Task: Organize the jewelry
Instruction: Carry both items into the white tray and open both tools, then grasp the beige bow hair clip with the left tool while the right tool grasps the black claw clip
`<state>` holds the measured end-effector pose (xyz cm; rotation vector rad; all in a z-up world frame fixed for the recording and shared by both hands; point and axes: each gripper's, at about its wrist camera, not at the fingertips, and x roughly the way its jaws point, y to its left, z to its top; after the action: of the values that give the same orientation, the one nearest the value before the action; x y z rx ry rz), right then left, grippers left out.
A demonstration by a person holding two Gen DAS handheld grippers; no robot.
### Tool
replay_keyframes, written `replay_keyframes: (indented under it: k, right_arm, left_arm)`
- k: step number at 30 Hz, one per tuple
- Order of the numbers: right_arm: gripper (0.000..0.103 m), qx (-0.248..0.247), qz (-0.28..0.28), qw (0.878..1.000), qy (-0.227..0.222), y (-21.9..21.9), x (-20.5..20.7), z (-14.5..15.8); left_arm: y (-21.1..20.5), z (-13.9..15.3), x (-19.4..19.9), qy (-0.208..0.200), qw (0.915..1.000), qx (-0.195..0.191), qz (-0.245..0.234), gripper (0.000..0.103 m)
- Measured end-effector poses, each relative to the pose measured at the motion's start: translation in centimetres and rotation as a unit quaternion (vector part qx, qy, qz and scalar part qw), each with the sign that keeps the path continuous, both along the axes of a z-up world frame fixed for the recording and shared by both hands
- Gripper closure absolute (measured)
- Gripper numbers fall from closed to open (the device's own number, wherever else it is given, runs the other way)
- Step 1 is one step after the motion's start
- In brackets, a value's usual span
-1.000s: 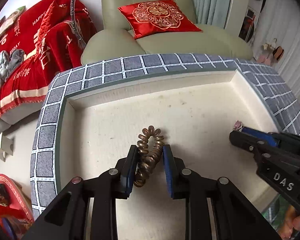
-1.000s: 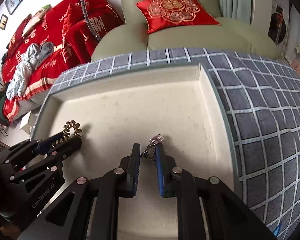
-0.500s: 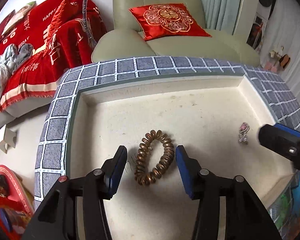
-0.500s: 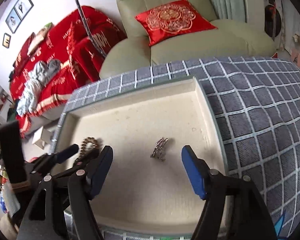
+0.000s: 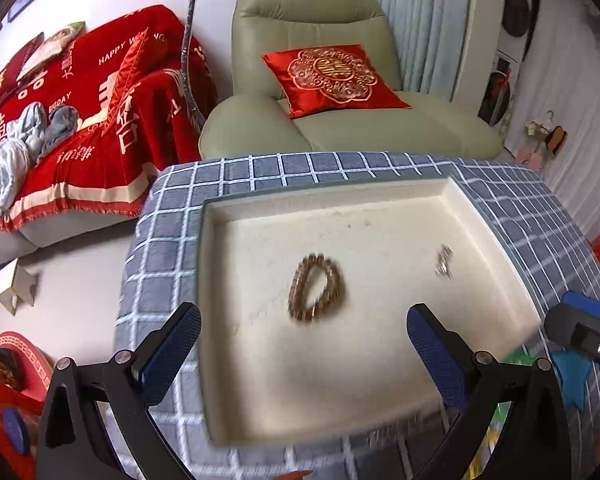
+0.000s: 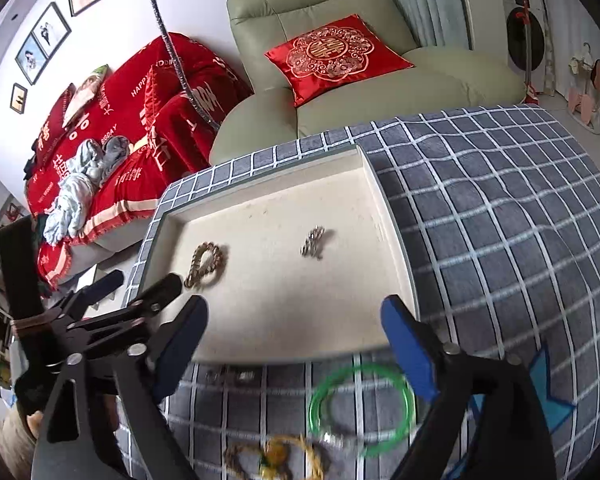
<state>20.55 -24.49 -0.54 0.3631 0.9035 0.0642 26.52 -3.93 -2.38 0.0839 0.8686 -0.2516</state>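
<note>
A cream tray (image 5: 236, 216) (image 6: 396, 248) lies on a blue checked cloth. In it lie a brown bead bracelet (image 5: 317, 287) (image 6: 206, 265) and a small silver piece (image 5: 444, 261) (image 6: 313, 242). My left gripper (image 5: 304, 344) is open and empty, above the tray's near edge. My right gripper (image 6: 294, 344) is open and empty, above the cloth in front of the tray. On the cloth near it lie a green bangle (image 6: 362, 408), a gold necklace with an amber stone (image 6: 274, 458) and a small silver item (image 6: 230, 376).
The blue checked cloth (image 6: 500, 240) (image 5: 160, 248) covers the table. A green armchair with a red cushion (image 5: 332, 76) and a red-covered sofa (image 5: 80, 120) stand behind it. My left gripper shows at the left in the right wrist view (image 6: 112, 300).
Both grippers let go of their pieces, opened wide and drew back and up. The bracelet and the silver piece now lie loose in the tray.
</note>
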Motion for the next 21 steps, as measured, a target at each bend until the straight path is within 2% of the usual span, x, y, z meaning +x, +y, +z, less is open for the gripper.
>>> replay_keyframes:
  k: [1, 5, 10, 16, 21]
  right_arm:
    - [0.0, 0.0, -0.003, 1.0, 0.001, 0.0, -0.7, 0.2]
    - [0.0, 0.01, -0.002, 1.0, 0.005, 0.0, -3.0, 0.6]
    - [0.0, -0.01, -0.004, 1.0, 0.012, 0.5, -6.5, 0.4]
    - [0.0, -0.013, -0.01, 0.999, 0.045, 0.5, -10.2, -1.5]
    - [0.0, -0.011, -0.026, 0.996, 0.079, 0.7, -13.1, -3.9]
  left_arm:
    - [0.3, 0.2, -0.5, -0.001, 1.0, 0.0, -0.001, 0.0]
    - [2.0, 0.5, -3.5, -0.001, 1.0, 0.005, -0.005, 0.0]
    - [4.3, -0.5, -6.7, 0.022, 0.9996, -0.005, -0.015, 0.0]
    - [6.3, -2.6, -10.7, 0.032, 0.999, 0.021, -0.025, 0.0]
    - [7.5, -4.1, -12.1, 0.043, 0.9982, 0.031, -0.03, 0.0]
